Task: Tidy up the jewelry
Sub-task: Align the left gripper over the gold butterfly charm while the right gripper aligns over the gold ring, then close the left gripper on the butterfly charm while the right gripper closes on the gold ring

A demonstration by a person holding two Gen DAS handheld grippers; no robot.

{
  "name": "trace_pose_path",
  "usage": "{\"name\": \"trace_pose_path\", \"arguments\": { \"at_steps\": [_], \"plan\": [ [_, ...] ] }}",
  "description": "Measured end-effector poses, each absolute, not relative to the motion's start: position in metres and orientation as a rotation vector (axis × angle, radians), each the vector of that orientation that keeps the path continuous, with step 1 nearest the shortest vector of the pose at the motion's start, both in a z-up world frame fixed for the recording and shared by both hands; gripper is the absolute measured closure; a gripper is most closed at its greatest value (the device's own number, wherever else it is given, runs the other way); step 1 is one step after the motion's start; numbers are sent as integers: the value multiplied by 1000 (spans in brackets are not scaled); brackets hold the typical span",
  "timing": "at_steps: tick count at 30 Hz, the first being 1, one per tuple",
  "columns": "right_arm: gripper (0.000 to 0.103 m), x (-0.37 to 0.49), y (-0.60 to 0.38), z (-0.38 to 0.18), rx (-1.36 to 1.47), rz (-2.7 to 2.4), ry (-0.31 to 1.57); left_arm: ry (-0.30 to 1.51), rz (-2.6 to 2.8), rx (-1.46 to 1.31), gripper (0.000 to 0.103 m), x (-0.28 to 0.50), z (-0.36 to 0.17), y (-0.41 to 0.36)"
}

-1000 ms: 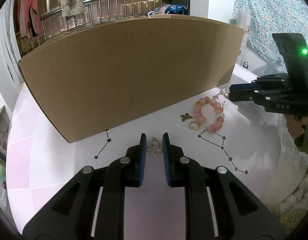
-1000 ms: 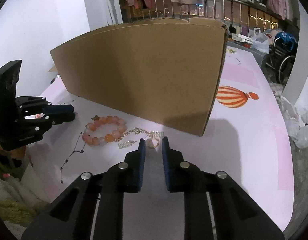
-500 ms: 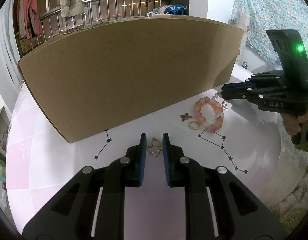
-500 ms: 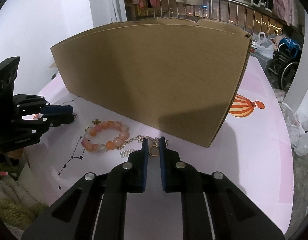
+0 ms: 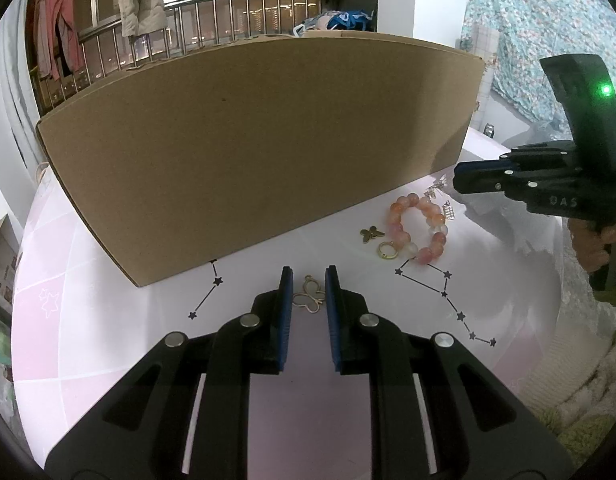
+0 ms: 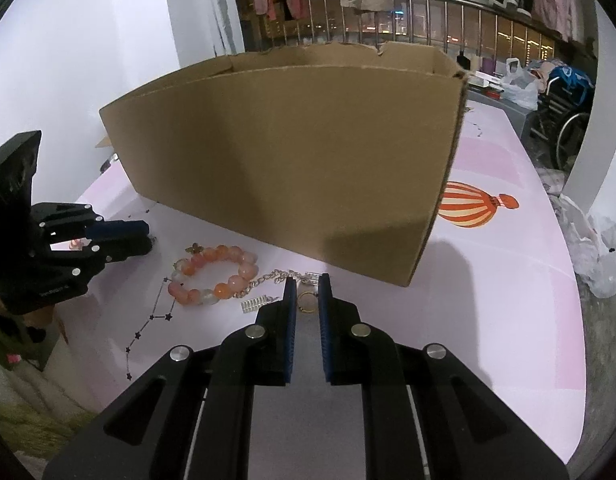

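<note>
Both narrow: left gripper (image 5: 308, 280) straddled the gold butterfly pendant (image 5: 309, 299), right gripper (image 6: 307, 285) the small gold ring (image 6: 307, 302); squeezing squarely seemed wise.

The box (image 5: 248, 152) is plain brown cardboard, matt, with a ragged torn top edge showing in the right wrist view. The table (image 6: 500, 280) has a smooth, slightly shiny pink covering with printed stars. The bracelet (image 6: 212, 276) is made of glossy round beads – peach, orange and milky (stone or glass, hard to say). The chain (image 6: 268, 278) beside it looks like bright silvery metal, and the ring (image 6: 307, 302) and the butterfly charm (image 5: 310, 296) like gold-toned metal. Both grippers are matt black plastic with ribbed blue pads (image 5: 286, 312) and shiny steel screws – the left gripper (image 5: 308, 280) and the right gripper (image 6: 307, 280) alike.
</note>
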State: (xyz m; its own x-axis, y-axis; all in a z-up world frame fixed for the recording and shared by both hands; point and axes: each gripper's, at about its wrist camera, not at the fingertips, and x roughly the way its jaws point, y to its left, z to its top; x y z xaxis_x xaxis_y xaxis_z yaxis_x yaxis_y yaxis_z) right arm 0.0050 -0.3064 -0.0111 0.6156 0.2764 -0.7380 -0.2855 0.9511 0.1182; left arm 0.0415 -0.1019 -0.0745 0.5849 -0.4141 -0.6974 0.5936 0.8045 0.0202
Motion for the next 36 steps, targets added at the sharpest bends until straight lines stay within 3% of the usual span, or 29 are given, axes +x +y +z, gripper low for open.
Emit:
{"name": "trace_pose_path", "arguments": {
  "at_steps": [14,16,18,24,26,29,36],
  "plan": [
    [92,2,-307,-6,18,308,830,740,-601,270,88,41,-75,-102],
    [92,2,-309,-5,20,307,829,739,-603,269,90,41,-75,-102],
    [92,2,-310,-5,19,306,826,740,-605,270,98,41,-75,-102],
    [92,2,-311,-5,21,307,825,752,-609,271,98,39,-74,-103],
    [92,2,-310,-5,21,306,825,755,-610,261,94,38,-73,-102],
    [92,2,-310,-5,23,306,827,760,-597,266,78,36,-74,-103],
    [92,4,-311,-5,27,306,828,790,-555,235,77,40,-77,-105]
  ]
}}
